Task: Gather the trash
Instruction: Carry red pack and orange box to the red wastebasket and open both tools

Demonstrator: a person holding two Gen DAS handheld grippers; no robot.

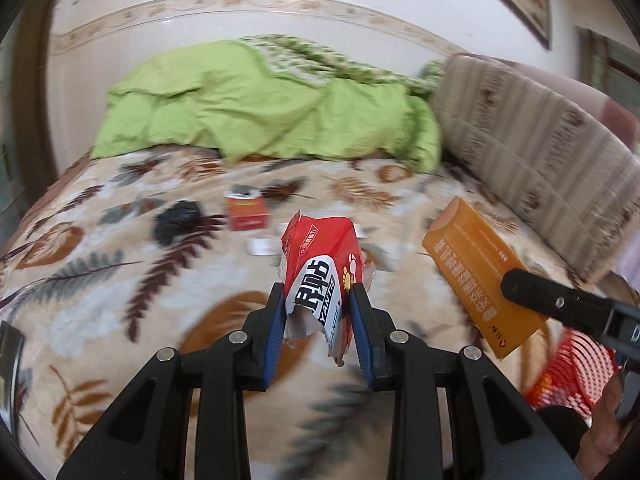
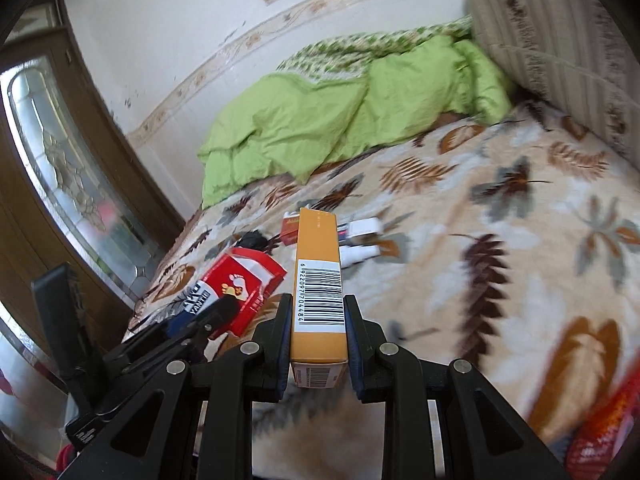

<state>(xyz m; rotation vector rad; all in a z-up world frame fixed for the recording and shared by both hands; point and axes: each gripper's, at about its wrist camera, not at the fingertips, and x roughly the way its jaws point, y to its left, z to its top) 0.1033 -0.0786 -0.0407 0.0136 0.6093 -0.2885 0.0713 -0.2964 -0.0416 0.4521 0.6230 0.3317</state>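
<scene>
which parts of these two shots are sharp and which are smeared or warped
Left wrist view: the left gripper and its torn red packet are crisp, the leaf-print blanket is motion-smeared. Right wrist view: the barcode on the orange box is sharp, the bedding blurs toward the edges, and the fisheye bows the door frame.

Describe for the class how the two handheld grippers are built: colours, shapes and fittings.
Both match: the left gripper and the right gripper have matte black angular plastic linkage arms with cut-out slots, round silver pivot pins, and two flat fingers lined with blue pads. No cables or sleeves are visible.
</scene>
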